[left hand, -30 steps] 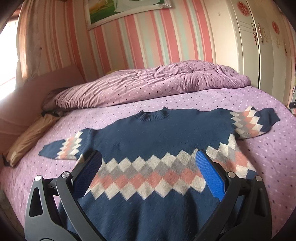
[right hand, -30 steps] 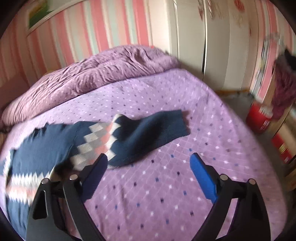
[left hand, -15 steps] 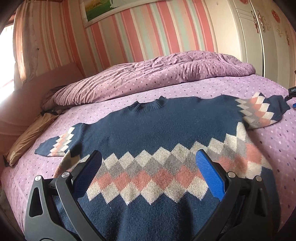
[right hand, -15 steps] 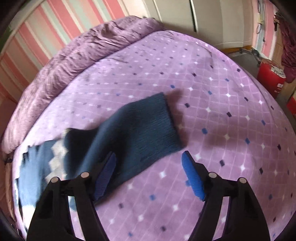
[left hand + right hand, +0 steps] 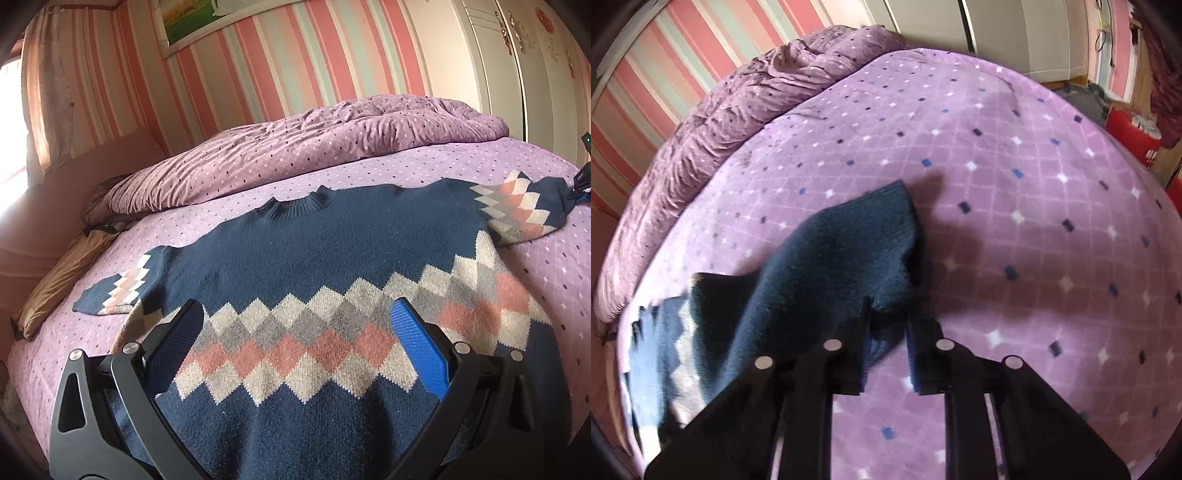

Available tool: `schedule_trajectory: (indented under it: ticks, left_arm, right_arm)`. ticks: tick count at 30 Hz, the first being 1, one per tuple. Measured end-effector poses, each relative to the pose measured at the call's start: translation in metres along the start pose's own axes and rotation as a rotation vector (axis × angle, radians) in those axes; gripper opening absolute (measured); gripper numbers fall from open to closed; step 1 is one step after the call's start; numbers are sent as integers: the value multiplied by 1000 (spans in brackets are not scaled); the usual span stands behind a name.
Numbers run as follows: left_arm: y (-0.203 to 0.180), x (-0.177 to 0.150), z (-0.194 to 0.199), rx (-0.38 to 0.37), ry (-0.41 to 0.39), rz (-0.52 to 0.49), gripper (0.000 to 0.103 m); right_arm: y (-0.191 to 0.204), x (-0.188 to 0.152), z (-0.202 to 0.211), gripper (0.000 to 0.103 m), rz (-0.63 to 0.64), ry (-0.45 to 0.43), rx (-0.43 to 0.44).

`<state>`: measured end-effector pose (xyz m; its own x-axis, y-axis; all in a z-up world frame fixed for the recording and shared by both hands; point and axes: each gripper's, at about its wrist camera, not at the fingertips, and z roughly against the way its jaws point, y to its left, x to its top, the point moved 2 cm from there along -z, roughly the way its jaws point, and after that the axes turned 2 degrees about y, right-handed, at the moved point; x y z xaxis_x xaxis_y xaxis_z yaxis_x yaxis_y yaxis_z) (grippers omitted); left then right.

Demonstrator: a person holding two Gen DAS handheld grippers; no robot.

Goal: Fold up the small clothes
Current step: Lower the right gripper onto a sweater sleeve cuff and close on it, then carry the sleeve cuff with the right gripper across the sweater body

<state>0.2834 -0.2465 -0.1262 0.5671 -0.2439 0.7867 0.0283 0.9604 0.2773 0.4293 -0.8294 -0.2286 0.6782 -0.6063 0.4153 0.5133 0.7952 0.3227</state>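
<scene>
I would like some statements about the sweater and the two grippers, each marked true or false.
1. The navy knitted sweater with the diamond band lies spread flat on the purple dotted bedspread. True.
2. The left hand-held gripper grips the sweater's collar. False: it hovers open above the diamond band.
3. The right hand-held gripper has closed on the navy sleeve cuff. True.
4. The crumpled purple quilt covers the sweater. False: it lies behind it, apart.

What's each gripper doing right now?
Left gripper: open, holding nothing, above the sweater.
Right gripper: jaws nearly shut, pinching the sleeve cuff.
</scene>
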Motion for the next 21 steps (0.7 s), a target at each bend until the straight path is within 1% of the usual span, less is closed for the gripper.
schedule_trajectory:
  ticks: [2,5,8,10,14,16,17,21]
  left_arm:
    - [2,1,1,2,2,5,100]
    - [7,3,4,1,-4,15,100]
    - [12,5,8,0,-8,8,100]
    - [18,7,10,0,-8,14,100]
    - [43,8,11,-17,10,53,100]
    - [54,9,14,-8,2,60,100]
    - [64,9,16,-5,1,68,100]
    - [92,8,17,-6,13,94,100]
  right_arm:
    - [6,-2,3,13,38,1,-26]
    - [8,-1,18,13,43,-30,-45]
    - [15,2,43,12,65,-83,-65]
    - [29,5,61,12,105,-105,-53]
    - [73,6,100,12,196,-151,-18]
    - [106,5,122,12,237,-179,15]
    - [115,3,127,12,248,-186,24]
    - [180,-4,152,12,299,-213,91]
